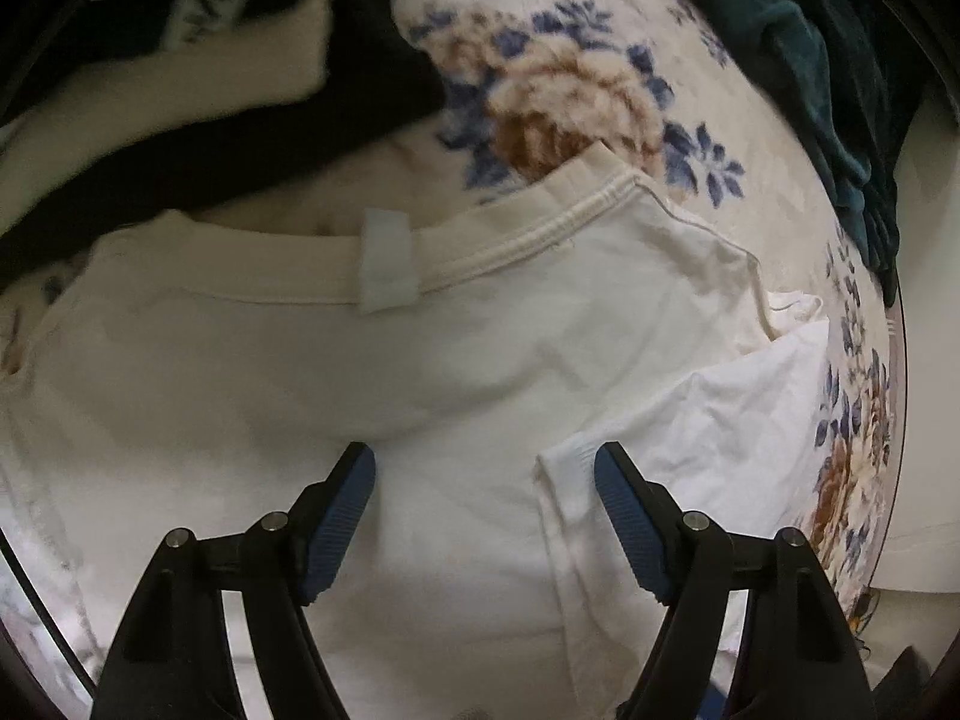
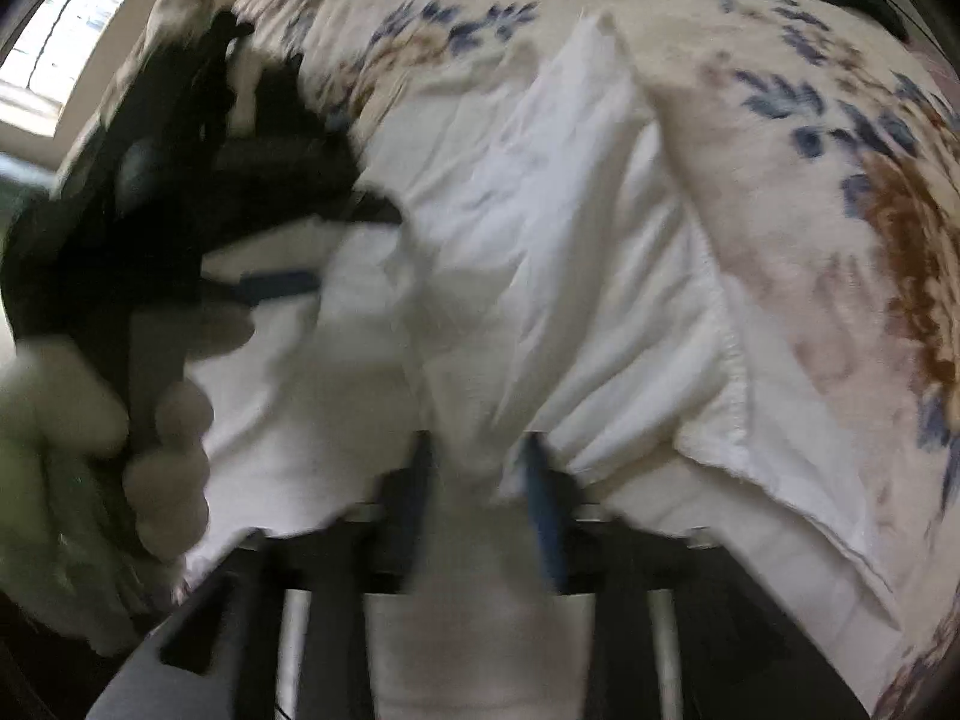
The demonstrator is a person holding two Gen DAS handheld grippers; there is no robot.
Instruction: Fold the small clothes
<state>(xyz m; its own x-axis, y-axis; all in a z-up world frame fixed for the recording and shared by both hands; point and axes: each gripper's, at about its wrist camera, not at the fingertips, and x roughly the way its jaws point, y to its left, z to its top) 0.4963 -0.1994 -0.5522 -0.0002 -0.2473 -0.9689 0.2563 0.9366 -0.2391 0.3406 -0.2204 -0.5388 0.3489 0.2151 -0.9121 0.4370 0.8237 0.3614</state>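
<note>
White T-shirt (image 2: pixel 540 276) in right gripper (image 2: pixel 480 468)

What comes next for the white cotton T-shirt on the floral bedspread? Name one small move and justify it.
Probably carry the right gripper, shut on bunched fabric of the white cotton T-shirt, across toward the ribbed collar. The left gripper hangs open above the shirt, holding nothing, so the right alone can fold.

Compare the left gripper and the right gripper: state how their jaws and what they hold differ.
The left gripper has its jaws spread wide with nothing between them, poised over the white T-shirt; the right gripper has its jaws drawn close, pinching a bunch of that shirt's fabric. The left wrist view is sharp, while the right wrist view is motion-blurred. Both have blue finger pads on black frames, above the floral bedspread.
</note>
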